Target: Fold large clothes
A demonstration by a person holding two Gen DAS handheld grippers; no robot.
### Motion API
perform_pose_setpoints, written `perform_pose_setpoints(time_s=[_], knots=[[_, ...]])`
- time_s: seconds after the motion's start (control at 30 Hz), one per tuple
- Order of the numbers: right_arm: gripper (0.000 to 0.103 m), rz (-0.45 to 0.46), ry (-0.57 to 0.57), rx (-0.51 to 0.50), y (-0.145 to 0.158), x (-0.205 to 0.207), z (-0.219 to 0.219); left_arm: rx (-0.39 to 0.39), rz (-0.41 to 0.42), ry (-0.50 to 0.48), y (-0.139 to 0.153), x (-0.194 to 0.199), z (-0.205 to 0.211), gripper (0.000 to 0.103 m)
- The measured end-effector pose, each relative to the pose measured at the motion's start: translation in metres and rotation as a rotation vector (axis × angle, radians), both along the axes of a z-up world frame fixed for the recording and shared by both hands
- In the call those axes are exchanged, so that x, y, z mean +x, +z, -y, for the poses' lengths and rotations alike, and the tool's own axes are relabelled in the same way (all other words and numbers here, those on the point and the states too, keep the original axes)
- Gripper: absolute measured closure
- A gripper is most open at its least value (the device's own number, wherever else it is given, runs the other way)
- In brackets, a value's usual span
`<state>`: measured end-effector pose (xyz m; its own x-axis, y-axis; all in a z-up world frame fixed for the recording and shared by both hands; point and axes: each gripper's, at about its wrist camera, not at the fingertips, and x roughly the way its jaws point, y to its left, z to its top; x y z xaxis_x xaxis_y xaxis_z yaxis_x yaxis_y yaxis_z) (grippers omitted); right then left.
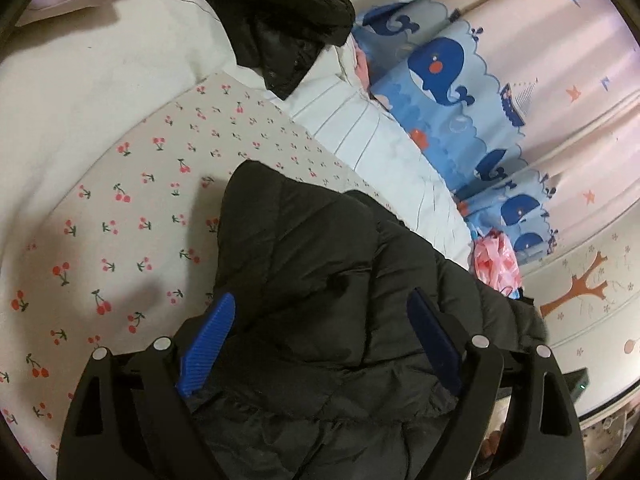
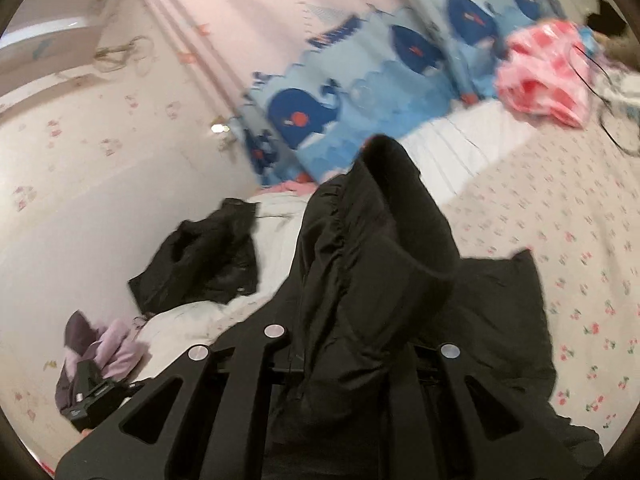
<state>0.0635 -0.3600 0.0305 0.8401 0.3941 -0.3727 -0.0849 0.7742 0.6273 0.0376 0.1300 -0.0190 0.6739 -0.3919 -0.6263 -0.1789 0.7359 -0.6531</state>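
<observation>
Cherry-print bedsheet [image 1: 132, 216] carries the black puffer jacket [image 1: 328, 280], lying near the whale-pattern curtain [image 1: 448, 80]. Left gripper [image 1: 320, 344] hangs over it, jaws spread wide, nothing pinched. Right gripper [image 2: 352, 360] is clamped on lifted jacket fabric. Best to pin the quilting flat, then draw the raised edge across evenly.

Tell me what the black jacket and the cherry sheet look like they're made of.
Black jacket: likely a synthetic shell such as nylon, padded; stitched, puffed panels with a faint sheen. Cherry sheet: probably cotton or a similar woven cloth; matte and flat with a printed cherry pattern.
</observation>
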Motion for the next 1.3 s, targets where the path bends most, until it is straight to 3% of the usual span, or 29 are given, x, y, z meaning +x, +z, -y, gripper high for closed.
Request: perform_pose_setpoints(time_s=[0.1, 0.27, 0.3, 0.37, 0.43, 0.47, 0.57, 0.63, 0.7, 0.77, 0.8, 0.87, 0.93, 1.0, 1.1, 1.17, 1.2, 1.3], knots=[[0.094, -0.071, -0.036, 0.06, -0.024, 0.004, 0.018, 0.017, -0.036, 0.015, -0.008, 0.003, 0.0, 0.019], [0.094, 0.062, -0.064, -0.014, 0.008, -0.014, 0.022, 0.017, -0.032, 0.012, -0.013, 0.009, 0.003, 0.016], [0.094, 0.05, -0.068, -0.021, 0.005, -0.014, 0.024, 0.031, -0.027, 0.014, -0.014, 0.011, 0.005, 0.012], [0.094, -0.023, -0.089, -0.02, -0.012, -0.007, 0.031, 0.075, -0.04, 0.015, -0.022, 0.017, 0.01, 0.01], [0.094, -0.177, -0.11, -0.001, -0.052, 0.007, 0.043, 0.099, -0.092, 0.012, -0.038, 0.024, 0.013, 0.01], [0.094, -0.249, -0.123, 0.058, -0.077, 0.01, 0.053, 0.098, -0.139, 0.007, -0.051, 0.029, 0.014, 0.01], [0.094, -0.261, -0.157, 0.138, -0.087, 0.006, 0.069, 0.06, -0.184, -0.002, -0.065, 0.033, 0.014, 0.01], [0.094, -0.186, -0.171, 0.078, -0.063, -0.002, 0.067, 0.059, -0.158, 0.006, -0.054, 0.03, 0.015, 0.01], [0.094, -0.165, -0.168, 0.038, -0.055, -0.005, 0.063, 0.095, -0.063, -0.004, -0.032, 0.024, 0.02, 0.01], [0.094, -0.256, -0.155, 0.038, -0.074, 0.003, 0.063, 0.158, -0.013, -0.019, -0.024, 0.022, 0.028, 0.007], [0.093, -0.315, -0.139, 0.067, -0.089, 0.009, 0.065, 0.204, -0.033, -0.03, -0.029, 0.025, 0.033, 0.008], [0.087, -0.365, -0.153, 0.164, -0.11, 0.008, 0.076, 0.242, -0.143, -0.061, -0.053, 0.034, 0.039, 0.007], [0.086, -0.362, -0.186, 0.219, -0.112, 0.0, 0.089, 0.166, -0.193, -0.072, -0.072, 0.038, 0.034, 0.007], [0.083, -0.37, -0.209, 0.263, -0.114, -0.006, 0.097, 0.153, -0.194, -0.059, -0.068, 0.036, 0.03, 0.007], [0.077, -0.402, -0.239, 0.343, -0.124, -0.015, 0.109, 0.236, -0.13, -0.05, -0.047, 0.031, 0.035, 0.007], [0.065, -0.415, -0.312, 0.35, -0.121, -0.025, 0.121, 0.298, -0.128, -0.054, -0.044, 0.029, 0.039, 0.007], [0.052, -0.418, -0.361, 0.347, -0.118, -0.032, 0.129, 0.304, -0.144, -0.056, -0.046, 0.03, 0.038, 0.007], [0.05, -0.326, -0.499, 0.322, -0.093, -0.057, 0.147, 0.269, -0.166, -0.012, -0.045, 0.03, 0.029, 0.007]])
